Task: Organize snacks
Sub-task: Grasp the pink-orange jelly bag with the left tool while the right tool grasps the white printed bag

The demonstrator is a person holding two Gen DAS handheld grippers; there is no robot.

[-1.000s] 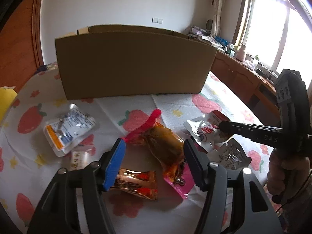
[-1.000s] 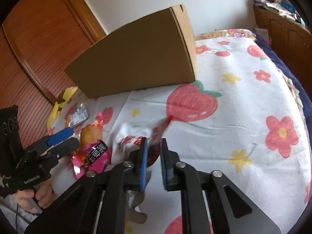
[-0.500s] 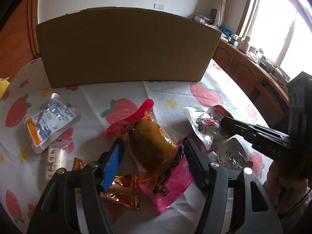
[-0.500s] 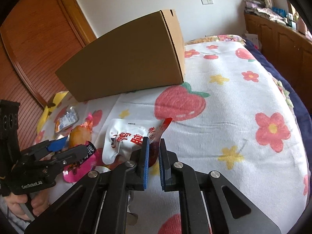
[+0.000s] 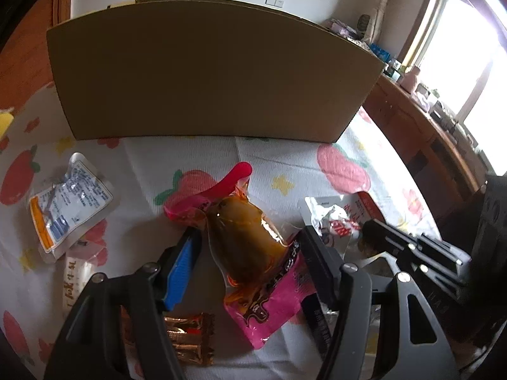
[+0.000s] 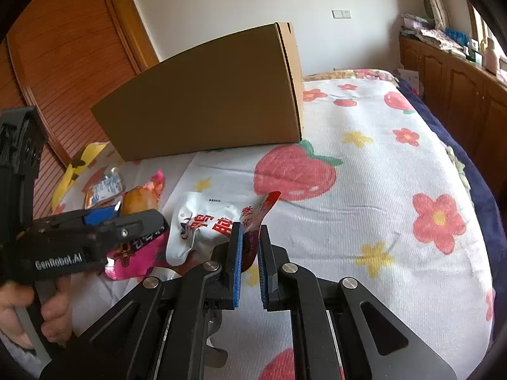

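A pink packet with a brown chicken leg lies on the strawberry-print sheet. My left gripper straddles it, open; the blue pad stands clear of its left edge and the black finger sits against its right edge. My right gripper is shut on the red corner of a white-and-red packet, which trails to the left on the sheet. In the left wrist view that packet lies right of the pink one. A tall cardboard box stands behind the snacks.
A white pouch with orange and blue print, a pale long packet and a gold-wrapped snack lie at the left and near side. A yellow item lies by the wooden doors. Wooden cabinets line the right.
My left gripper has moved forward over the pink packet, which now lies between its fingers. The white-and-red packet has spread out flatter in the right gripper's hold.
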